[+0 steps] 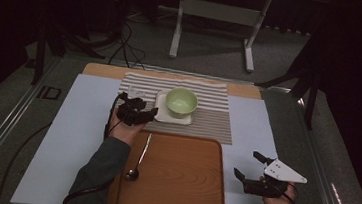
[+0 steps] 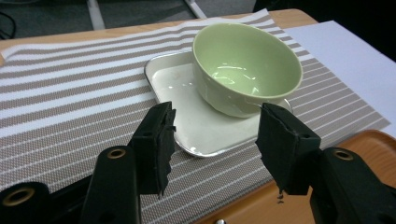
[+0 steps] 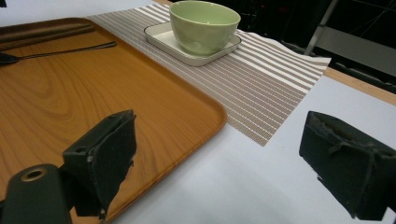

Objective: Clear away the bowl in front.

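Left tool (image 1: 144,112) over the near left part of the striped placemat (image 1: 210,92), jaws spread wide, gripping nothing, just short of the white square plate (image 2: 191,126). Green bowl (image 1: 181,102) seated upright on that plate, on the placemat toward the far edge of the tabletop (image 1: 66,121). Wooden tray (image 1: 181,177) at the near edge, touching the placemat's near border; spoon (image 1: 139,159) lying along the tray's left side. Right tool (image 1: 249,165) beside the tray's right edge, jaws wide apart and empty above the white tabletop sheet.
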Demonstrator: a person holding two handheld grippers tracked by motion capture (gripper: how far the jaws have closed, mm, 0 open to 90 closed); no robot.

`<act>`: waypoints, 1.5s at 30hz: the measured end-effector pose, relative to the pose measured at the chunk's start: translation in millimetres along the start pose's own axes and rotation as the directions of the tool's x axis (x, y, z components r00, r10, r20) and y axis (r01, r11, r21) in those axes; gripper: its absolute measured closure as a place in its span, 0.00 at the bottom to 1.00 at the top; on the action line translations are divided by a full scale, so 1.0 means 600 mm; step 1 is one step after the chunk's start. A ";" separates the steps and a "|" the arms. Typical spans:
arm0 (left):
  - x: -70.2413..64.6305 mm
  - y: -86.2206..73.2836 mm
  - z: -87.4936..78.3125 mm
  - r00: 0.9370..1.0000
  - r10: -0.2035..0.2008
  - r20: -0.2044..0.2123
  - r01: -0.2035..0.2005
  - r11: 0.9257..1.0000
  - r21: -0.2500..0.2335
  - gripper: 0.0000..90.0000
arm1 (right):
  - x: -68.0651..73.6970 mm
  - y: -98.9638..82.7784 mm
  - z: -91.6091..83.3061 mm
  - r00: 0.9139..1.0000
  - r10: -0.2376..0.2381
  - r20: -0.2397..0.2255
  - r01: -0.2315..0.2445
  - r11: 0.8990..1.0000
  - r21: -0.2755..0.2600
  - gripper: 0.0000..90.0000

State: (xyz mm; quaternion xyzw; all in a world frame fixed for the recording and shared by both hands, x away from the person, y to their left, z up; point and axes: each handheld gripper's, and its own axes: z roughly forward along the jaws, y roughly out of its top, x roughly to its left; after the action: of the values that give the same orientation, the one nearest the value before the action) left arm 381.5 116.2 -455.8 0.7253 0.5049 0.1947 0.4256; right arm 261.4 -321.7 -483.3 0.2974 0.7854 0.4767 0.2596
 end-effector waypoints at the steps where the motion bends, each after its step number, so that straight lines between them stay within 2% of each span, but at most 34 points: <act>1: 0.000 0.002 0.001 1.000 0.004 0.000 -0.004 1.000 0.001 0.52 | 0.000 0.000 0.000 1.000 -0.001 0.000 0.001 1.000 0.000 0.12; 9: -0.004 0.015 0.015 0.999 0.034 -0.017 -0.034 0.999 0.006 0.47 | 0.000 0.000 0.000 1.000 0.000 -0.001 0.000 1.000 0.000 0.12; 14: 0.000 0.022 0.027 0.999 0.038 -0.019 -0.038 0.999 0.020 0.44 | 0.000 0.000 0.000 1.000 0.001 0.000 -0.001 1.000 0.000 0.12; 20: 0.005 0.028 0.039 0.999 0.034 -0.020 -0.033 0.999 0.025 0.44 | -0.001 0.000 0.000 1.000 0.000 0.000 0.000 1.000 0.000 0.12; 28: 0.008 0.037 0.058 1.000 0.007 -0.010 -0.006 0.999 0.038 0.44 | -0.001 0.000 0.001 1.000 0.000 -0.001 0.000 1.000 0.000 0.12; 36: 0.002 0.041 0.084 1.000 -0.001 -0.019 0.002 0.998 0.067 0.47 | -0.003 -0.002 0.001 1.000 0.004 0.001 -0.004 1.000 0.003 0.12; 38: 0.001 0.044 0.089 1.000 -0.015 -0.014 0.016 0.998 0.067 0.47 | -0.004 -0.002 0.001 1.000 0.003 0.000 -0.003 1.000 0.003 0.12; 45: -0.006 0.053 0.109 1.000 -0.020 -0.018 0.022 0.997 0.072 0.47 | -0.004 -0.002 0.001 1.000 0.004 -0.001 -0.004 1.000 0.004 0.12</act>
State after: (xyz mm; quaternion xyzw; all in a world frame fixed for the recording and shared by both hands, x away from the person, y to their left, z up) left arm 444.6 81.6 -466.3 0.7332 0.5229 0.1781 0.3966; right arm 263.3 -323.3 -484.3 0.2992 0.7859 0.4757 0.2579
